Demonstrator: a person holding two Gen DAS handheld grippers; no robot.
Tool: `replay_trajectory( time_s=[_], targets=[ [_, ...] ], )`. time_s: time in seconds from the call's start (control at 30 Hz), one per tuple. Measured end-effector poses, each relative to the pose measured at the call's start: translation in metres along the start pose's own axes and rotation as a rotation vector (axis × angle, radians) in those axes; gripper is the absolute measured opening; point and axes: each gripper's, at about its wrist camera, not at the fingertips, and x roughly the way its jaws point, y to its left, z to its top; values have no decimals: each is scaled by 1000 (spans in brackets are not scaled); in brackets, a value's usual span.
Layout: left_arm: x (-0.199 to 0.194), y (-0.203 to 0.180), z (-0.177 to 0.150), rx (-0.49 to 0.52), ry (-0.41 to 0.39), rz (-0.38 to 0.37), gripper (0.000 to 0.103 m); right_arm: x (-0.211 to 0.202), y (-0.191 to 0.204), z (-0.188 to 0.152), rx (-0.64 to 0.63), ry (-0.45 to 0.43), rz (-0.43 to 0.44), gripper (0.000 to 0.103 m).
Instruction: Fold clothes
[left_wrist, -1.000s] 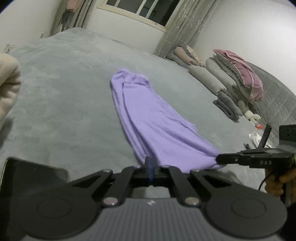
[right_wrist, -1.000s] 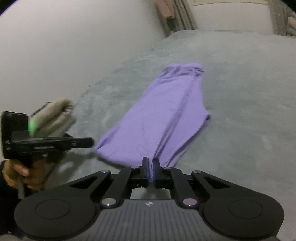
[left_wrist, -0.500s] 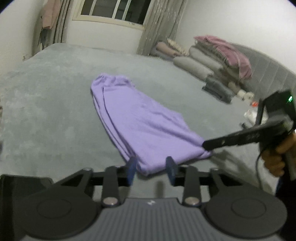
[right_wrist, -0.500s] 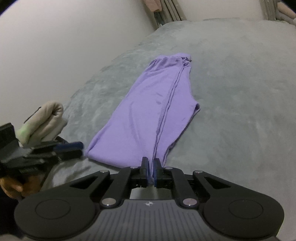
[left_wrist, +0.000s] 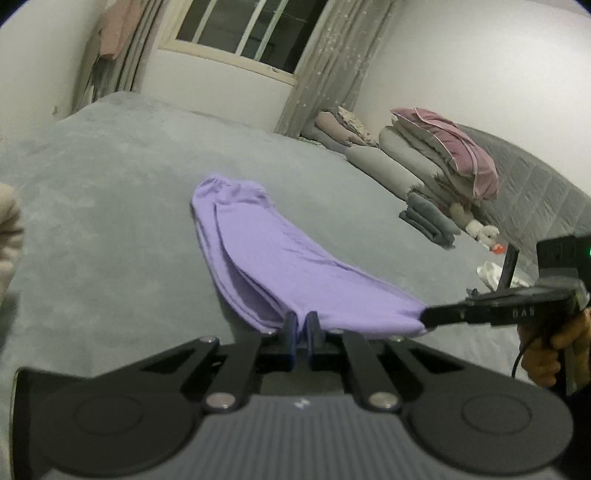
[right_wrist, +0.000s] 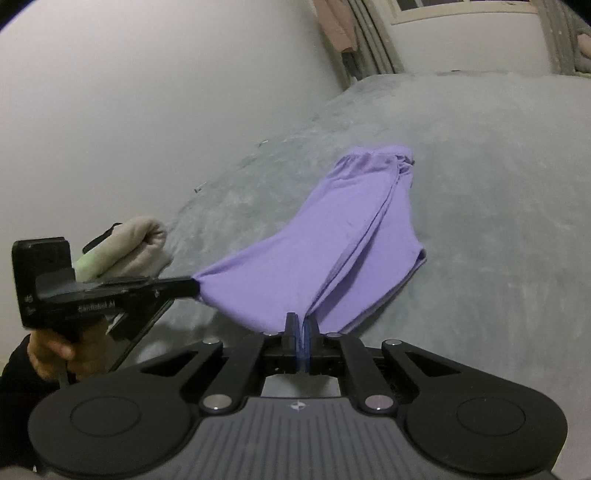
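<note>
You hold the purple garment (left_wrist: 280, 266) by its near hem; left gripper (left_wrist: 301, 325) and right gripper (right_wrist: 302, 326) each have fingers pinched on a corner; the far end lies on the grey bed (left_wrist: 110, 192); it looks thin, limp and light, so expect sag between the corners.

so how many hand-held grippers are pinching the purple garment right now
2. The left hand-held gripper is shut on the near left corner of the purple garment; the right hand-held gripper is shut on the near right corner.

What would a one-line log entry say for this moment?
step: lift near hem | left gripper: shut on purple garment | right gripper: shut on purple garment | bed: far end resting
</note>
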Motion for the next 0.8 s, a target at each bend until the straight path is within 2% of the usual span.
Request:
replay_trajectory(
  time_s=[0.17, 0.27, 0.37, 0.43, 0.5, 0.57, 0.67, 0.8],
  targets=[
    [8, -4, -8, 31, 74, 39, 4, 1, 0, -2, -35, 33, -26, 5],
    [10, -5, -9, 42, 91, 64, 4, 2, 1, -3, -56, 53, -42, 5],
    [16, -3, -12, 40, 120, 115, 5, 3, 1, -4, -77, 73, -58, 5],
    [19, -1, -15, 40, 141, 148, 8, 3, 1, -5, -91, 86, -69, 5],
    [16, -1, -15, 40, 135, 135, 22, 2, 3, -4, -106, 76, -81, 5],
    [8, -1, -13, 42, 99, 133, 31, -6, 9, -2, -130, 21, -66, 5],
    [4, -5, -9, 53, 62, 133, 34, -13, 21, -1, -163, -49, -4, 5],
    [20, -21, -7, 111, 66, 145, 38, 8, 37, -5, -206, -20, -7, 5]
  ],
)
